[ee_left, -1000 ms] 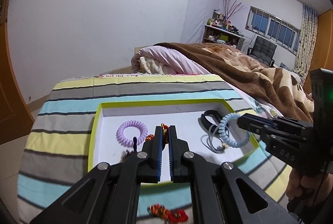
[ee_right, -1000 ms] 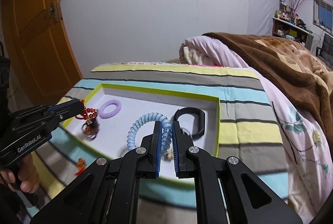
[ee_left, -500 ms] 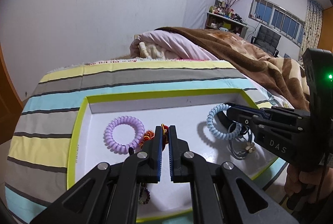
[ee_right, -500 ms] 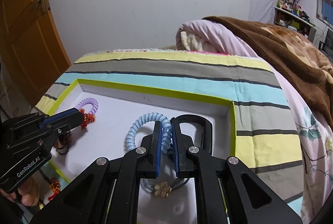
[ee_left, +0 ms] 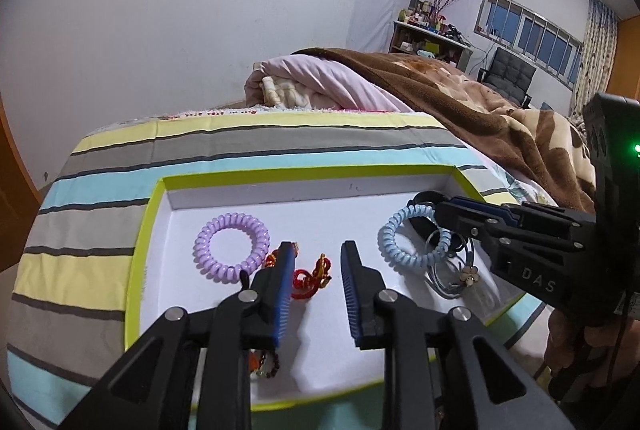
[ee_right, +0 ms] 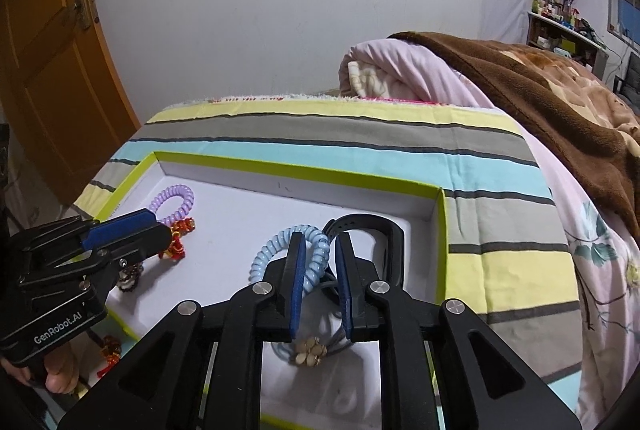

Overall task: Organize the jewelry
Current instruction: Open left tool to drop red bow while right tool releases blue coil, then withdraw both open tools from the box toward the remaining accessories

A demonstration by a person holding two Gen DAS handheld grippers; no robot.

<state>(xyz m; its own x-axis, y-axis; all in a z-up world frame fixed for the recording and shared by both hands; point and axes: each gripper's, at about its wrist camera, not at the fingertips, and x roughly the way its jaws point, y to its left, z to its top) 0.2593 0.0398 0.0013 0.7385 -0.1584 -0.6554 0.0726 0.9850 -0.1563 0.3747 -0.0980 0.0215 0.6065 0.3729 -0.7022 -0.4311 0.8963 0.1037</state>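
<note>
A white tray with a lime rim point(ee_left: 144, 230) lies on the striped cover. In it are a purple coil tie point(ee_left: 232, 248), a red knotted ornament point(ee_left: 310, 278), a blue coil tie point(ee_left: 416, 238), a black band point(ee_left: 426, 197) and a flower hair tie point(ee_left: 470, 275). My left gripper point(ee_left: 317, 248) hangs low over the tray with its jaws opening. The red ornament lies loose between its fingers. My right gripper point(ee_right: 320, 238) has its jaws opening around the blue coil tie point(ee_right: 312, 262). Its right pad stands clear of the coil, which rests on the tray point(ee_right: 438, 226).
Dark beads point(ee_right: 130, 276) sit under the left gripper point(ee_right: 158, 230), and a red tassel point(ee_right: 110, 354) lies off the tray's near edge. A rolled pink quilt and brown blanket point(ee_left: 460, 98) fill the bed behind. An orange door point(ee_right: 44, 70) stands left.
Both grippers sank toward the tray, and their jaws, shut before, have parted. The red ornament and the blue coil tie now lie on the tray floor.
</note>
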